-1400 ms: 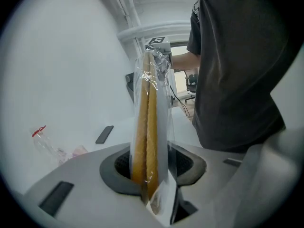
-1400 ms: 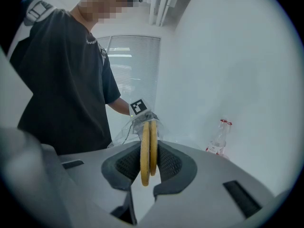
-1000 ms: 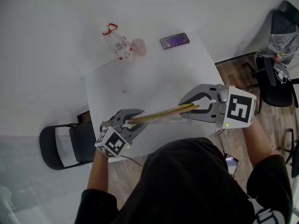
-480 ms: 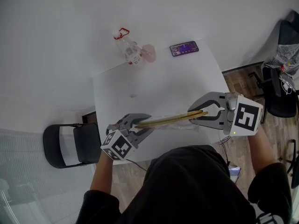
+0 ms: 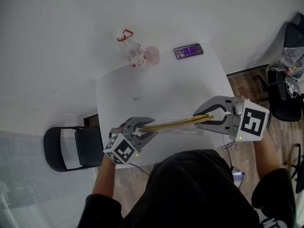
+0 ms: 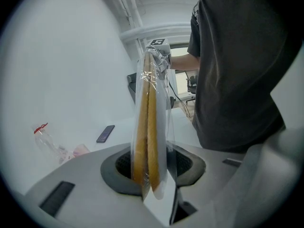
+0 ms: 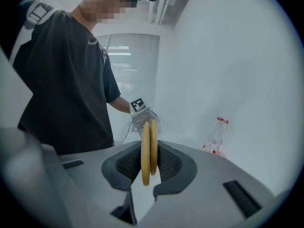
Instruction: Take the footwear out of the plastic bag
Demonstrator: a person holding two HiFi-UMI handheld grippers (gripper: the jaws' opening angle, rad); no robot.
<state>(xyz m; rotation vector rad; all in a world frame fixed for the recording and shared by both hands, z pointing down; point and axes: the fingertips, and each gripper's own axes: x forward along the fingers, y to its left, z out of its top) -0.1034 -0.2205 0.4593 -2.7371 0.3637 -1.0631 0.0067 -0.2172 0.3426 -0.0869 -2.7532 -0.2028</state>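
Note:
A flat yellow pair of footwear [image 5: 175, 122] stretches level between my two grippers, over the near edge of the white table [image 5: 161, 89]. My left gripper [image 5: 138, 127] is shut on the end wrapped in the clear plastic bag [image 6: 164, 122], with the yellow soles [image 6: 146, 141] inside the film between its jaws. My right gripper [image 5: 212, 118] is shut on the other end. In the right gripper view the soles [image 7: 148, 148] stand on edge between the jaws and look bare there. The bag [image 7: 141, 120] bunches towards the left gripper [image 7: 138, 106] at the far end.
At the table's far edge stand a clear bottle [image 5: 132, 51] with a red cap loop, a pink object [image 5: 153, 56] and a phone [image 5: 188, 51]. A black chair [image 5: 71, 148] sits left of the table, another chair [image 5: 285, 89] with clutter at the right.
Only the head view's framing has shifted a little. Both grippers hold the same ends of the bagged footwear in the same place.

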